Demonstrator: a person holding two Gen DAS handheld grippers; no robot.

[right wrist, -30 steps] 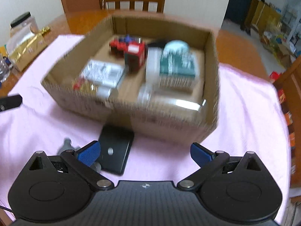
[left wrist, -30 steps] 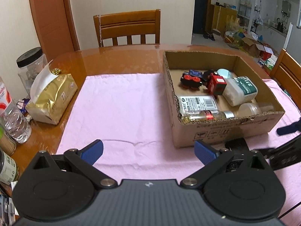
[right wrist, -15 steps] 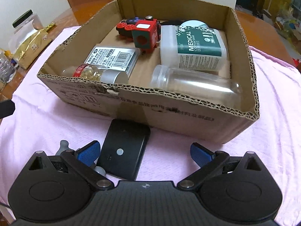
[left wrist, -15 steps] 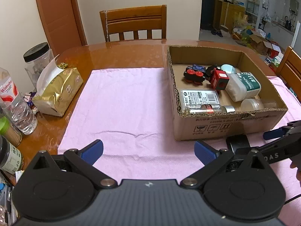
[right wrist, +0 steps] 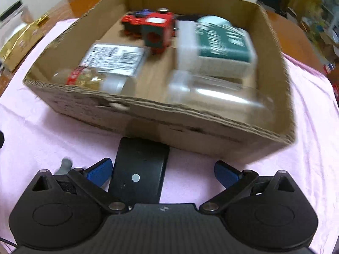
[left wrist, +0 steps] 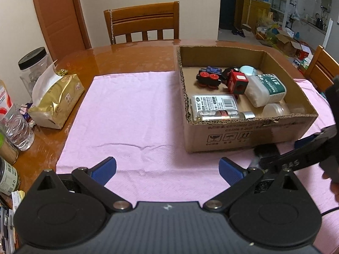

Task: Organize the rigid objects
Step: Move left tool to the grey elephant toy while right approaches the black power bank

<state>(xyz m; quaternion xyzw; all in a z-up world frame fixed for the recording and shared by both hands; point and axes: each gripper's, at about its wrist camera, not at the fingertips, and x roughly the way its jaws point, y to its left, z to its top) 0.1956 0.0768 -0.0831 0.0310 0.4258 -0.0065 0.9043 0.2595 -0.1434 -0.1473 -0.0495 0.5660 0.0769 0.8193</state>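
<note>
Both grippers' jaws wide, empty: right gripper lines up over black device beside cardboard box; left gripper idles.

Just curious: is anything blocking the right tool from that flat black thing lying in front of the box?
Nothing visible. The black case lies bare on the pink cloth, between the open right tool's fingers.

Left gripper and right gripper both gape wide (blue fingertips well apart), holding nothing.

Dim indoor light, right view motion-blurred
</note>
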